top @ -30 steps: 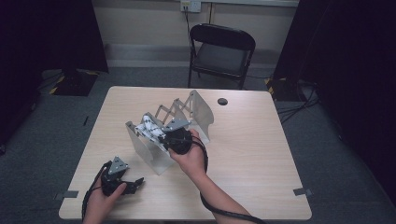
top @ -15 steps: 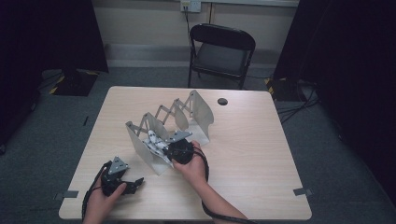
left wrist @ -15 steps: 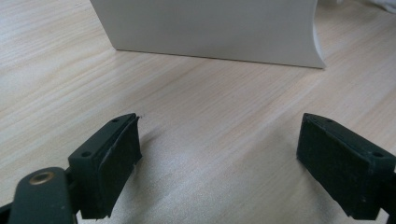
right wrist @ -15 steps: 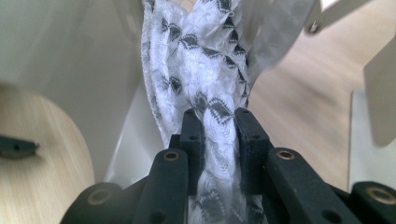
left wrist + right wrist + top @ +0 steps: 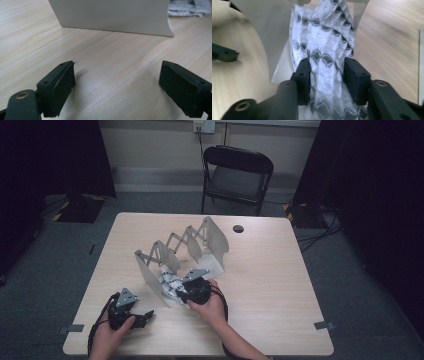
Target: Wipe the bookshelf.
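Right gripper [image 5: 325,82] low at rack's near slot, jaws just been opening, patterned cloth [image 5: 324,47] loose between them. Cloth now sits between accordion rack [image 5: 150,265] plates, lowered since a second ago; release looks underway. Left gripper [image 5: 117,87] spread wide, empty, resting on table [image 5: 280,270].

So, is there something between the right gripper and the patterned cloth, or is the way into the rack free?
Nothing visible stands between them: the cloth already lies between the right gripper jaws, which have just been opening. It is lying in the nearest slot of the folding rack, between two dividers, on the table.
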